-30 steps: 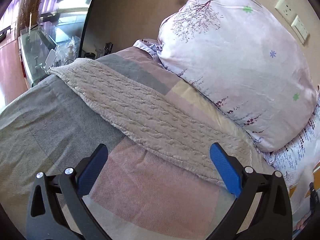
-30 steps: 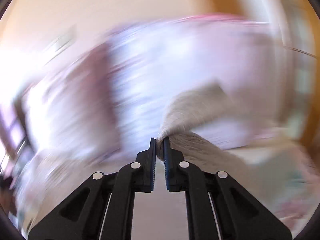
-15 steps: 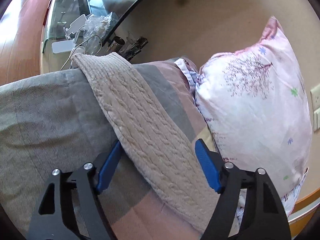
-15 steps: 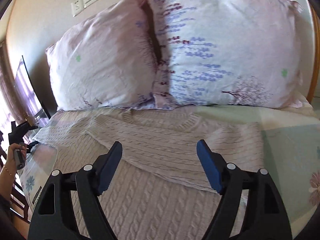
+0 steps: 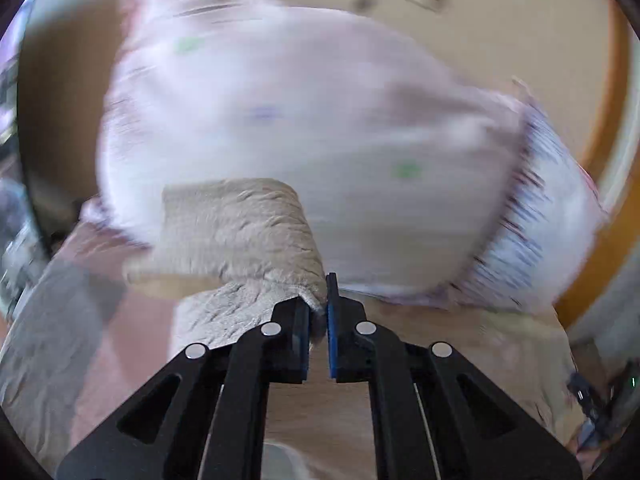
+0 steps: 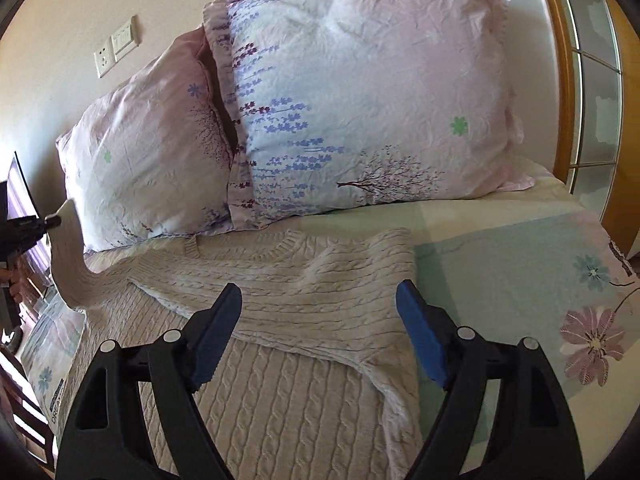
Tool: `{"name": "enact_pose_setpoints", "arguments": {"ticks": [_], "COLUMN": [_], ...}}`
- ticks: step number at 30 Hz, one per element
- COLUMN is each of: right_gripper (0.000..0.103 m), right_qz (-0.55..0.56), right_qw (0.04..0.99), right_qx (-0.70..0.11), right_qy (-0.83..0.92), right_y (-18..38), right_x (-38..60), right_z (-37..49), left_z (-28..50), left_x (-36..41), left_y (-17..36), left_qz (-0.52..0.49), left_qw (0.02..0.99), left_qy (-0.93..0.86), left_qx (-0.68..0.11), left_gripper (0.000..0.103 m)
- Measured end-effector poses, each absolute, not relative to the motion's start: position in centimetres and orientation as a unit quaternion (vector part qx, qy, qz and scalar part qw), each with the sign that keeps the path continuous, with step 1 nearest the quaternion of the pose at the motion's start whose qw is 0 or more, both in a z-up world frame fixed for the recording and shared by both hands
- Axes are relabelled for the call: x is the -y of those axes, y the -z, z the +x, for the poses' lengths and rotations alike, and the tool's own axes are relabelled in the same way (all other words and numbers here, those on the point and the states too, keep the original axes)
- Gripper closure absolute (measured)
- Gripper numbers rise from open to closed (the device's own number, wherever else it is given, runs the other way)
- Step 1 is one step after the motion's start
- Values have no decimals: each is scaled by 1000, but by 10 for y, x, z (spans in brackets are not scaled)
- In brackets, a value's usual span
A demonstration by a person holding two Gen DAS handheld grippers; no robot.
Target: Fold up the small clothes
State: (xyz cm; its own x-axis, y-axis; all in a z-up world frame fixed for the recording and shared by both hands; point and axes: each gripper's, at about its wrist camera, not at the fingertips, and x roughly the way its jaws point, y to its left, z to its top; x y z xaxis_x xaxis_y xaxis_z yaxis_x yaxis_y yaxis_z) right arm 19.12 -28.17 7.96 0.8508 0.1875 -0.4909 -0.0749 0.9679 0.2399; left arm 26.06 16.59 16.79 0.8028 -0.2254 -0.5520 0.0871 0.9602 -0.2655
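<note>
Left gripper (image 5: 318, 312): had stood wide open over the sleeve (image 5: 240, 236); it closed on the sleeve's end and lifted it.
Right gripper (image 6: 320, 334): had pinched the sweater (image 6: 288, 280); it let go and opened.

A: Left wrist view is smeared with motion; the pillow (image 5: 304, 120) is a pale blur, its print unreadable.

B: And the sleeve (image 5: 240, 236)?

A: Its end vanishes between the left gripper (image 5: 318, 312) pads, so the cuff is hidden.

B: On the right wrist view?

A: The sweater (image 6: 280, 360) runs under the right gripper (image 6: 320, 340) and off the bottom edge; its hem is cut off. The bedside clutter (image 5: 12, 240) is too blurred to name.
</note>
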Motion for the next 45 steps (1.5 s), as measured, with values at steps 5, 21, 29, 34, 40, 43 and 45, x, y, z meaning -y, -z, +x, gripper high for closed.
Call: {"name": "enact_pose_setpoints", "arguments": {"ticks": [5,21,29,34,40,43,45], "right_gripper": [22,43,71,77,78,96,96], "right_qz": [133,289,306,308,343,338,361], "right_qw": [946,852,825,818,798,798,792], "right_qx": [-291,-413,-434,-441,-448,-446,-426], "right_qy": [-58,-144,-195,-204,-212,-225,-247], "right_y": [-66,2,16,18,26,28,25], "right_x": [300,338,319,314,321,317,320], "right_z": [183,53,7,-4,-4,-4,-3], "left_z": [252,63,-8,-22,-15,-11,-5], "left_x": [23,-182,-168,-165,-164,-164,-167], "left_y": [-128,-42,-27,-13,-13,-15,-20], "left_qz": [-18,-164,-201,-236,-265,-282,-304], "left_qw": [883,862,863,846,839,828,819], "left_qy": [293,165,195,200,213,223,235], "left_qx": [-367,-451,-421,-434,-425,-430,-427], "left_gripper": [51,47,60,72,80,93,95]}}
